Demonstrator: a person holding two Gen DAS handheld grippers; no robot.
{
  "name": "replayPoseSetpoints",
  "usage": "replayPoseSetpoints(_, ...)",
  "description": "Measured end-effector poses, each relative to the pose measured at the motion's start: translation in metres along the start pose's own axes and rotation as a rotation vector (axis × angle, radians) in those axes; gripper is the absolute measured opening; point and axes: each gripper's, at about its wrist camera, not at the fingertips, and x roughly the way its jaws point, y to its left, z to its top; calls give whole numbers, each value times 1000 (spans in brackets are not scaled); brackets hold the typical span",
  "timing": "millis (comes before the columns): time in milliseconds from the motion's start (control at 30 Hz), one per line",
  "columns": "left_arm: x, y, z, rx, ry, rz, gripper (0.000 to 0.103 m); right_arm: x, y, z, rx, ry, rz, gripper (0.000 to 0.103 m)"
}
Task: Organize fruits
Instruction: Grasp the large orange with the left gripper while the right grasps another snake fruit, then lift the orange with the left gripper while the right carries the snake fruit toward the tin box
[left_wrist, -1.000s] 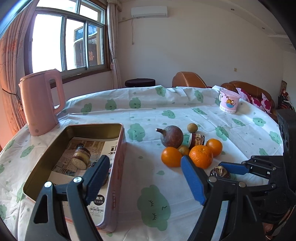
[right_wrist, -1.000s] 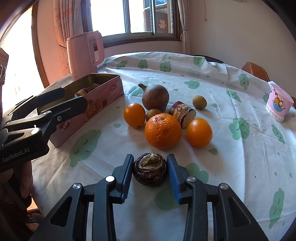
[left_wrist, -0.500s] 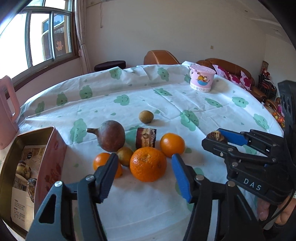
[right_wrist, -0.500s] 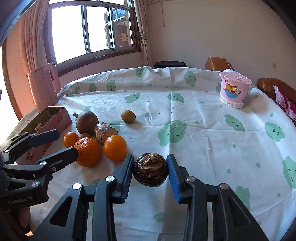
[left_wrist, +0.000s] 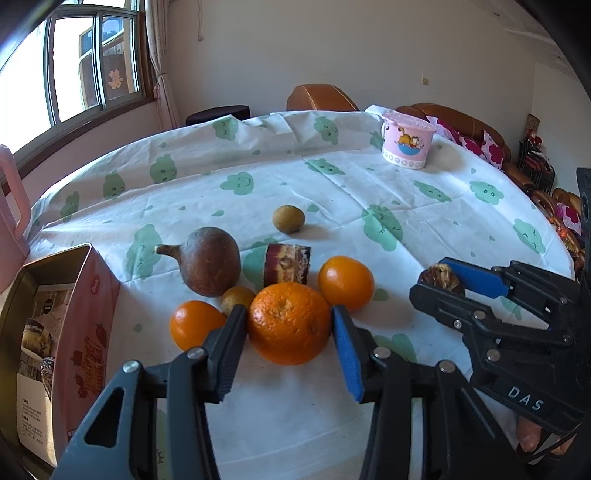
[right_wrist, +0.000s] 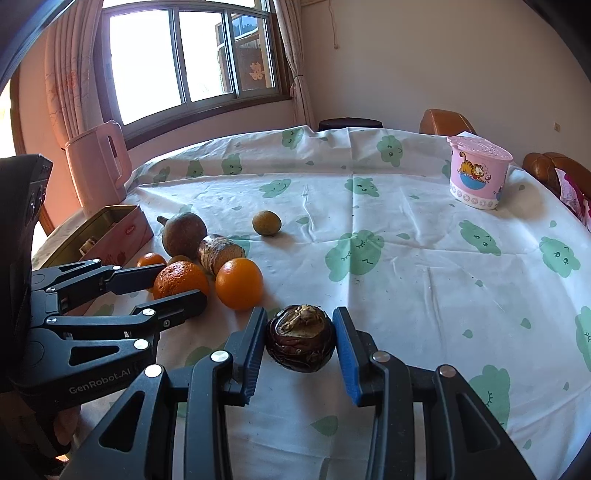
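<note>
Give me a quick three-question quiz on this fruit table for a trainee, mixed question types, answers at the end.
1. The right gripper holds: A) an orange, B) a dark brown fruit, C) a cup?
2. True or false: the pink tin has its lid on.
3. How many oranges are on the table?
Key: 1 B. 2 False, it is open. 3 Three; the left gripper, jaws just closing, grips the big orange.

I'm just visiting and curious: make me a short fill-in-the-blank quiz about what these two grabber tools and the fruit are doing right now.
1. The left gripper has been closing around the big ____ fruit.
2. The right gripper is shut on a dark ____ fruit.
3. The pink cup carries a picture of a cartoon ____.
4. The metal tin has ____ outer sides.

Missing words: orange; brown; cat; pink
</note>
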Motion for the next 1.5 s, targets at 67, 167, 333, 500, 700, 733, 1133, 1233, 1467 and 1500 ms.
replayPoseSetpoints(67,-5,1,0,-3,-26,-4,48,-3,-1,0,6,-18,5,39)
replayPoseSetpoints(167,-11,2,0,-10,-62,1,48,-9,0,-1,0,-50,9,39)
replayPoseSetpoints(333,-19,1,0,-8,-112,5,48,-16,1,-1,-5,-94,9,39)
replayPoseSetpoints(500,-28,0,-1,-2,-158,5,48,-22,2,-2,-16,-130,13,39)
replayPoseSetpoints(700,-36,2,-2,-8,-204,6,48,-27,3,-3,-26,-166,16,39)
replayPoseSetpoints(733,-37,2,-2,-11,-210,7,48,-27,3,-4,-27,-171,15,39)
replayPoseSetpoints(1133,-50,7,-7,-39,-277,15,48,-36,3,-7,-34,-221,8,39)
replayPoseSetpoints(1233,-53,9,-9,-44,-294,16,48,-38,4,-8,-36,-236,6,39)
replayPoseSetpoints(1467,-57,11,-10,-54,-317,17,48,-42,15,-12,-96,-267,-10,39)
replayPoseSetpoints(1500,-57,11,-10,-55,-320,17,48,-43,15,-13,-98,-272,-10,39)
